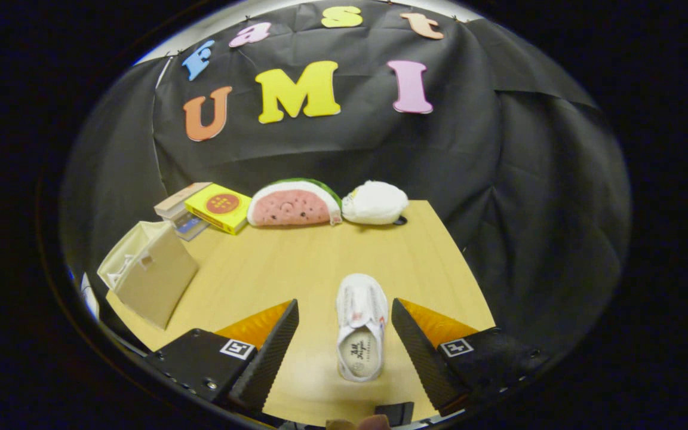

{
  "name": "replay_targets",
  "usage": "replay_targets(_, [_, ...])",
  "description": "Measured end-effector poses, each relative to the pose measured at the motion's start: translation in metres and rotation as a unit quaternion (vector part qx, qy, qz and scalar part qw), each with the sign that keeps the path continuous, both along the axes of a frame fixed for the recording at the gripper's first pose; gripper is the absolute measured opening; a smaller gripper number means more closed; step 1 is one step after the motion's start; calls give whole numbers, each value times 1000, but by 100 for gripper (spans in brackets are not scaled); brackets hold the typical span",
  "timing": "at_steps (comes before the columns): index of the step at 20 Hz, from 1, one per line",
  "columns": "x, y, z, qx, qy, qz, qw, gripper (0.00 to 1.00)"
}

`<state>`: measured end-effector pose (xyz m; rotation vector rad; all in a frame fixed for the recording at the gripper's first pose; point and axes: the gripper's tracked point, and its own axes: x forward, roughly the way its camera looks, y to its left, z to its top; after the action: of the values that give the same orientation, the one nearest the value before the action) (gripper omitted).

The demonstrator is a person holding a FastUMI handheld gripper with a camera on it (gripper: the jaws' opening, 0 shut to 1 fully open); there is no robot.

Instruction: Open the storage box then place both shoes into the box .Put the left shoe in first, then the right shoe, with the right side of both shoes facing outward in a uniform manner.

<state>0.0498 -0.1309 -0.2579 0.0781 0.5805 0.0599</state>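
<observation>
— Where's the shoe?
— 1 white shoe (361, 327) lies flat on the desk (296, 263), opening up, between the 2 fingers of the hand-held gripper (344, 310). The fingers are spread wide and neither touches it.
— And the box?
— The beige box (151, 272) sits well off to the left near the desk's edge, its top open.
— Anything behind?
— Along the far edge, a yellow box (218, 207) resting on a stack of books (178, 209), then a watermelon-slice pillow (294, 204), and just beside it a white plush (375, 203).
</observation>
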Motion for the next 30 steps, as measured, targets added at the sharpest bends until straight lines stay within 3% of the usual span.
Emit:
replay_targets(7, [10, -30, -91, -27, 89, 21, 995, 96])
replay_targets(13, [37, -26, -120, -6, 109, 28, 994, 96])
replay_targets(15, [40, -24, -126, 5, 118, 31, 993, 92])
replay_targets(17, [41, -24, -134, 21, 132, 28, 991, 71])
replay_targets(18, [38, -22, -131, 38, 137, 33, 989, 70])
replay_targets(22, [48, -20, -137, 44, 147, 23, 988, 29])
replay_targets(24, [42, -28, -137, 47, 159, 1, 986, 1])
replay_targets(30, [32, -15, -120, 147, 187, -54, 970, 0])
